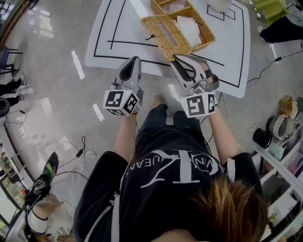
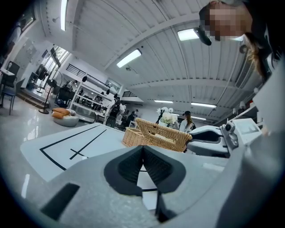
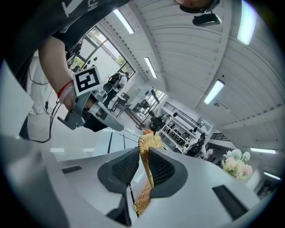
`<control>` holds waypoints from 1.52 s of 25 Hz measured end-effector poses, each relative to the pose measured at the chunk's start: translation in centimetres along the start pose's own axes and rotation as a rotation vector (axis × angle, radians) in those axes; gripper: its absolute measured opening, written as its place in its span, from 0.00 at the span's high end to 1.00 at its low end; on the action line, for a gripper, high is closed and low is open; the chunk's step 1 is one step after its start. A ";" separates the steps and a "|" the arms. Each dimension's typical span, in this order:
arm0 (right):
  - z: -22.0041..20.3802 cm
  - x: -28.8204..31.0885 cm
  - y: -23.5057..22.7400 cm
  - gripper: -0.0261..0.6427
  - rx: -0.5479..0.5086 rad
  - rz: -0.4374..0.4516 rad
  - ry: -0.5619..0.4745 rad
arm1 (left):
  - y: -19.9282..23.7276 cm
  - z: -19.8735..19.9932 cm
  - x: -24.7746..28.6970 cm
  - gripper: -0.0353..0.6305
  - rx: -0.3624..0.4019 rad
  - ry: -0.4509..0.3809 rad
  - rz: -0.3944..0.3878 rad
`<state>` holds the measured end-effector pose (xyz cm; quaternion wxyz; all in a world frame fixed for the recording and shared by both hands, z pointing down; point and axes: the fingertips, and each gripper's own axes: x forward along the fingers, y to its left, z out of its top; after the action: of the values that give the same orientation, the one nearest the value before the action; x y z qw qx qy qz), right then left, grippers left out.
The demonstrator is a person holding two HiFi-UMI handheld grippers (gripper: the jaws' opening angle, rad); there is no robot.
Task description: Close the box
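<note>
A wicker box [image 1: 204,34] with white paper inside stands on the white table [image 1: 109,47]. Its slotted lid [image 1: 160,34] hangs open toward me. My right gripper [image 1: 178,59] is at the lid's near corner. In the right gripper view the woven lid edge [image 3: 147,147] stands upright between the pads, and the gripper [image 3: 143,164] is shut on it. My left gripper [image 1: 135,61] hovers by the table's front edge, left of the box, touching nothing. In the left gripper view its jaws [image 2: 143,153] meet with nothing between them, and the box [image 2: 156,136] lies ahead.
A second wicker basket [image 1: 165,4] sits behind the box. Black lines [image 1: 113,28] are marked on the table. Cables [image 1: 78,153] lie on the floor at left, and shelves with round things [image 1: 279,127] stand at right. A person [image 1: 40,212] crouches at lower left.
</note>
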<state>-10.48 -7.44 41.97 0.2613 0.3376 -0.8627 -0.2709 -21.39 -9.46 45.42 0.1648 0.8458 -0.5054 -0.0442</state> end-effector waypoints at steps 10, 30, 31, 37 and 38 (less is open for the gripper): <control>0.5 -1.5 -4.0 0.88 0.291 -0.076 -0.049 | -1.4 1.2 0.7 0.93 0.003 -0.003 -0.043; -2.9 -3.3 -10.2 0.87 0.494 -0.058 -0.110 | -4.1 3.6 6.9 0.93 0.015 -0.049 -0.014; -3.1 -3.4 -10.3 0.86 0.508 -0.053 -0.109 | -4.3 3.8 7.3 0.93 0.017 -0.052 -0.016; -3.9 -3.6 -11.4 0.85 0.596 -0.036 -0.123 | -5.5 4.5 9.3 0.93 0.027 -0.056 -0.027; -4.1 -3.7 -11.6 0.85 0.617 -0.035 -0.126 | -5.6 4.6 9.5 0.93 0.028 -0.055 -0.027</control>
<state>-0.46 -13.21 36.45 0.0879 0.3982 -0.9128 -0.0212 -13.17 -16.38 40.18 0.1384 0.8533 -0.4989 -0.0626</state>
